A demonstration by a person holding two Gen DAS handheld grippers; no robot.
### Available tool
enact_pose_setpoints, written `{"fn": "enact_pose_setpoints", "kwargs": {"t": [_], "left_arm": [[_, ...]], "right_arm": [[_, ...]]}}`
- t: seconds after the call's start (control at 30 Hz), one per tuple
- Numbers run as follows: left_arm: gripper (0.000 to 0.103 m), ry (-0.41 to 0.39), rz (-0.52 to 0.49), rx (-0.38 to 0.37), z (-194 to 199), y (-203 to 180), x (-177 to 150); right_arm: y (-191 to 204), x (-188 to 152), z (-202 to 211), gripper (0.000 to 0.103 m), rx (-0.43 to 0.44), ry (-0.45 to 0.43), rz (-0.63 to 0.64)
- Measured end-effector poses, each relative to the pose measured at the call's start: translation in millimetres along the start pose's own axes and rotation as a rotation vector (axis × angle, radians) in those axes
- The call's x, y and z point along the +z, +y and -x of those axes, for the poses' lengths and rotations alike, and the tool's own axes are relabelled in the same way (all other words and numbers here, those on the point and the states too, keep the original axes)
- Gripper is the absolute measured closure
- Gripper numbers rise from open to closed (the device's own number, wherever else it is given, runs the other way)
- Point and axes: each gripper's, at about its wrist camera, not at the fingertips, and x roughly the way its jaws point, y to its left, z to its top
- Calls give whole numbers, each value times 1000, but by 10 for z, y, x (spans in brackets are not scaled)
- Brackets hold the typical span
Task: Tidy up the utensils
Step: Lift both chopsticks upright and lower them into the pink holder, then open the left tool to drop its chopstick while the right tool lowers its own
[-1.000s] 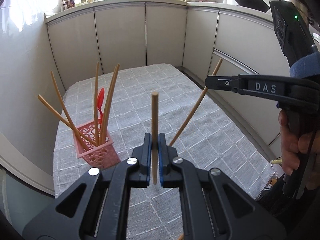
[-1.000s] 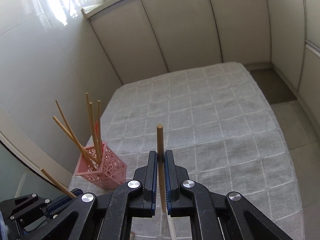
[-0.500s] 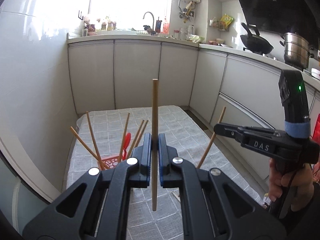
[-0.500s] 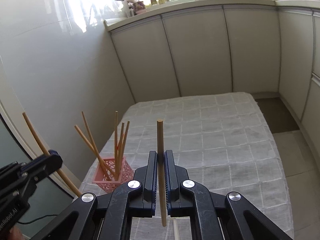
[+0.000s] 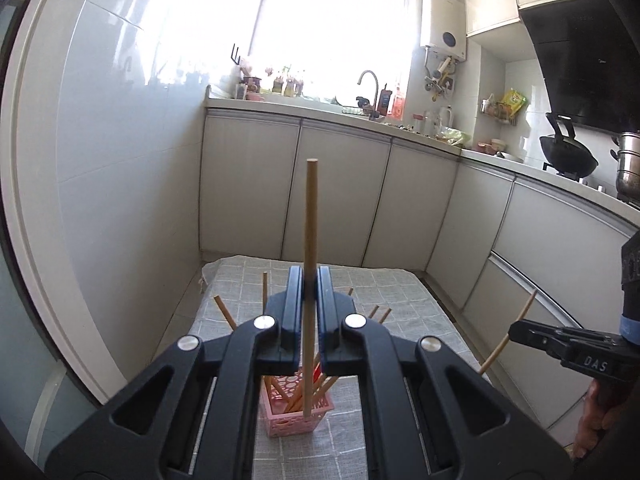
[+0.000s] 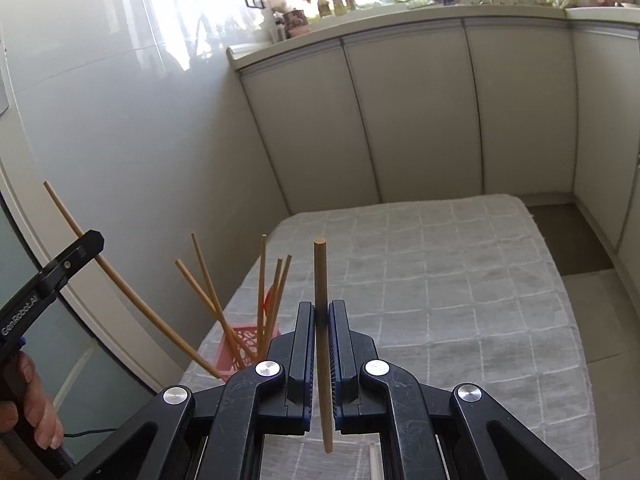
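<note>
Left gripper (image 5: 309,280) is clamping 1 wooden chopstick (image 5: 309,240), jaws pressing it on both sides; the stick is standing upright, its lower end hanging over the pink holder (image 5: 298,416). Holder is sitting on the grey checked tablecloth (image 6: 440,280) near its left edge, carrying several chopsticks and 1 red utensil. Right gripper (image 6: 322,312) is gripping a second chopstick (image 6: 321,272), jaws clamped tight, held upright well right of the holder

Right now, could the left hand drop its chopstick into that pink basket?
Probably yes. The left gripper holds its chopstick upright, its lower end apparently just above the pink basket. Only the chopsticks already inside crowd the opening.
</note>
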Motion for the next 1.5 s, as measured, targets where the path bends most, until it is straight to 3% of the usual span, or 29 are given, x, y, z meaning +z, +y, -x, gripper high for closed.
{"fn": "enact_pose_setpoints", "kwargs": {"t": [0.17,0.67,0.93,1.13,1.23,1.3,1.5], "left_arm": [[96,29,37,35,-216,98,-95],[96,-38,91,48,-251,187,7],[96,57,50,98,-490,203,-152],[95,176,57,128,-748,308,-280],[75,204,59,138,-763,315,-299],[57,197,57,138,-701,303,-288],[37,219,59,142,-479,319,-280]], "right_arm": [[55,1,-49,97,11,7,4],[13,-1,-116,98,22,22,-15],[16,13,-176,97,15,28,-23],[21,-10,-266,97,11,46,-22],[44,-13,-289,98,13,48,-14],[58,-6,-300,98,16,48,-8],[129,48,-264,98,35,32,3]]}}
